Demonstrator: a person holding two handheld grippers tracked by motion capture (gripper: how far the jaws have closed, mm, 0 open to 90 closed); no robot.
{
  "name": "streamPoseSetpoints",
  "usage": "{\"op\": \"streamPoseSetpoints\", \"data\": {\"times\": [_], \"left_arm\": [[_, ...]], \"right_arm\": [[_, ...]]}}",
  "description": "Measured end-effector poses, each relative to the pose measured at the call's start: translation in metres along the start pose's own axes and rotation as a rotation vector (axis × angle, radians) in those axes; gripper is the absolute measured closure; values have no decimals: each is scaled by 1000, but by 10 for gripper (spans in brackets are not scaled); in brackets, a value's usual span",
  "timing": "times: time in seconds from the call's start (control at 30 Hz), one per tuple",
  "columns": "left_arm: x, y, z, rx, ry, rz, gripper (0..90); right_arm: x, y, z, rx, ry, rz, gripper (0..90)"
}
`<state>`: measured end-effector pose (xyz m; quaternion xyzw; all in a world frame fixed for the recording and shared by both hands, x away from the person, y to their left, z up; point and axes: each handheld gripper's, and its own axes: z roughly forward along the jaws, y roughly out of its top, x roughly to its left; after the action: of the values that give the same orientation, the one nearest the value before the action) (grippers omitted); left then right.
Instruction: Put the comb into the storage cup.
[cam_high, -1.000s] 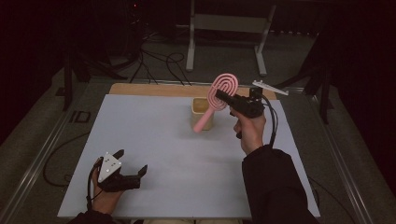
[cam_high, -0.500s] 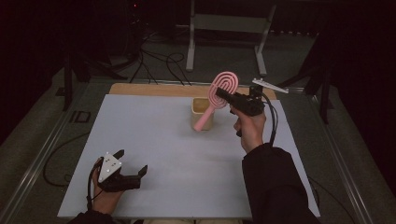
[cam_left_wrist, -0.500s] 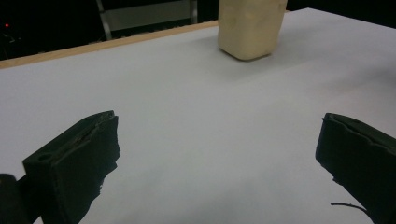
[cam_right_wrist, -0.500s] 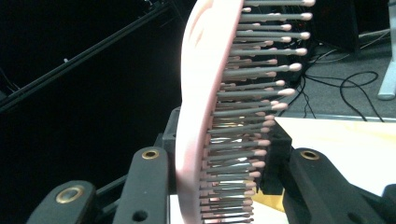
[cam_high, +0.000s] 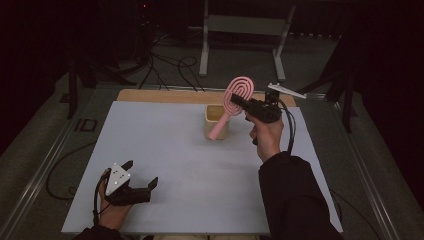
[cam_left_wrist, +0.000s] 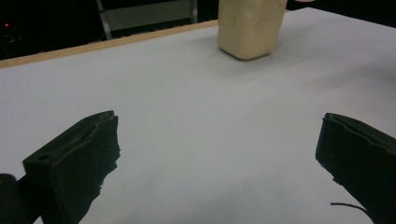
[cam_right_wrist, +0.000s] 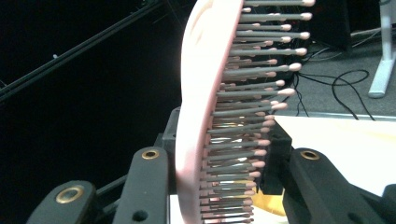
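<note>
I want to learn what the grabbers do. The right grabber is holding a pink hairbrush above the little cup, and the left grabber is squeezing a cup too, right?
Not quite. The right gripper does hold the pink hairbrush above the cup. But the left gripper holds nothing: the left gripper view shows its jaws wide apart over bare table.

Hairbrush: in the right gripper view its head runs off the top edge and its lower end off the bottom edge; handle out of frame there.

Beige cup: in the left gripper view the rim is cut off by the top edge. In the high view the brush handle crosses its front; contents too dark to tell.

Left tongs: both jaws clipped by the bottom edge.

Right tongs: tips hidden behind the brush head.

Floor cables: lost in shadow.
</note>
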<state>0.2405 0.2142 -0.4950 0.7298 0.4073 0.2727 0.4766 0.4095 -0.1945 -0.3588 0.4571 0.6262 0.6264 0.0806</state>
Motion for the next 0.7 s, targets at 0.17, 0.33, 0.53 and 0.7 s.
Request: {"op": "streamPoseSetpoints", "data": {"times": [0.17,0.33,0.53,0.7], "left_arm": [[0,0,0,1,-1,0,1],[0,0,0,2,-3,1,1],[-1,0,1,2,-3,1,1],[-1,0,1,4,-3,2,1]], "right_arm": [[-2,0,1,-2,-1,11,635],[-4,-1,2,-4,-3,18,634],[-7,-2,5,-2,-12,27,635],[-8,-2,6,-5,-20,21,634]]}}
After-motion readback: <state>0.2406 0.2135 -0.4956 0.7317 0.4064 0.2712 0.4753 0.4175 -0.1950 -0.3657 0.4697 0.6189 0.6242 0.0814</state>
